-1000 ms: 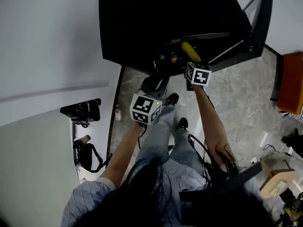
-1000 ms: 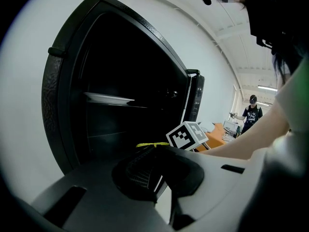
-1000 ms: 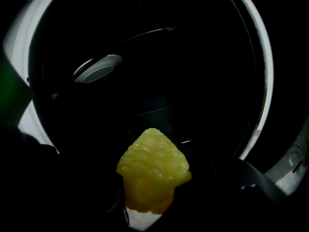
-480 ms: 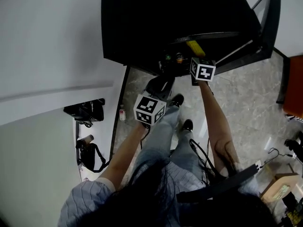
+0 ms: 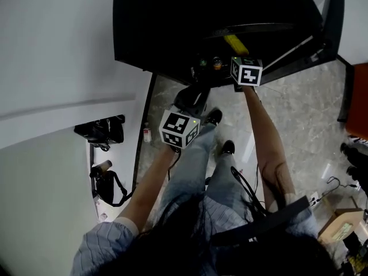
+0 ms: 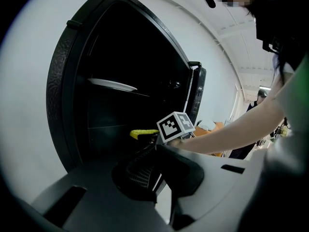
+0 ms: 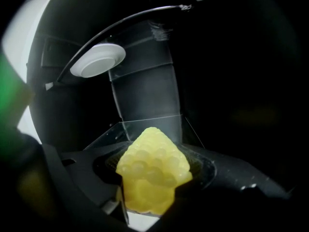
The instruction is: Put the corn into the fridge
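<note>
**The room around me**

A white wall (image 5: 57, 50) fills the left half of my head view. The floor (image 5: 299, 114) under me is grey marbled stone with a soft sheen. At the wall's foot, middle left, lie a black bag (image 5: 100, 132), a second bag (image 5: 106, 187) below it and a small bottle (image 5: 148, 134). Orange furniture (image 5: 361, 99) shows at the right edge and a cardboard box (image 5: 338, 227) at lower right. In my left gripper view the ceiling (image 6: 231, 37) is white.

Inside of fridge (image 5: 172, 27) mostly black, w/ top past head-view edge (corn (image 7: 153, 173) base behind jaws)
</note>
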`<move>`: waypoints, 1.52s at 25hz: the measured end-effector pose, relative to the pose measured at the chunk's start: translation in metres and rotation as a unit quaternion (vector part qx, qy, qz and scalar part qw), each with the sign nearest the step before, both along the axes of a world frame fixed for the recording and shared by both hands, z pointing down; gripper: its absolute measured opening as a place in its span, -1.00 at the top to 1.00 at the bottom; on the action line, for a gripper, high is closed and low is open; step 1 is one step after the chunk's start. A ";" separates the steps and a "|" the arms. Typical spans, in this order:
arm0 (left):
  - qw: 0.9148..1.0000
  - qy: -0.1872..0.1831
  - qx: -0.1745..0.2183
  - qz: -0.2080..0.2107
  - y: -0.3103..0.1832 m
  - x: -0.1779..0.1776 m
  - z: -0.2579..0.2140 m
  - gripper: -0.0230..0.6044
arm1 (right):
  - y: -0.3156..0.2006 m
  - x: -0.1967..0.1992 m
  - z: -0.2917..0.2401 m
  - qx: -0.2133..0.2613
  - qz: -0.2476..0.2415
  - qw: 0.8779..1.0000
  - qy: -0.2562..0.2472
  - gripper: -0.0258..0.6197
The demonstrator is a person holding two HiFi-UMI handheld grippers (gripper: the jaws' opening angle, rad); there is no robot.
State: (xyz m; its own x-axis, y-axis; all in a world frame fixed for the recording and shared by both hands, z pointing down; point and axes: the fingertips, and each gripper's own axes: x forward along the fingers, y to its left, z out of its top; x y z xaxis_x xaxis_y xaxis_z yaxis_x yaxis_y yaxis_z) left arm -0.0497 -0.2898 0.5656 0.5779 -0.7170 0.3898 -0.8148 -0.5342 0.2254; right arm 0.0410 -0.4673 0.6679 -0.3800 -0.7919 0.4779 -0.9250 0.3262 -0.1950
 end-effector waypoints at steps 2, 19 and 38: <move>1.000 -0.001 -0.003 -0.002 0.004 -0.002 0.003 0.86 | -0.003 -0.001 0.002 -0.002 -0.001 1.000 0.001 0.13; 1.000 0.004 -0.016 -0.025 0.004 -0.022 0.014 0.85 | -0.035 -0.017 0.011 -0.022 -0.019 1.000 -0.007 0.13; 0.999 -0.003 -0.029 -0.016 0.002 -0.025 0.027 0.85 | -0.032 -0.021 0.029 -0.038 -0.063 0.994 0.081 0.13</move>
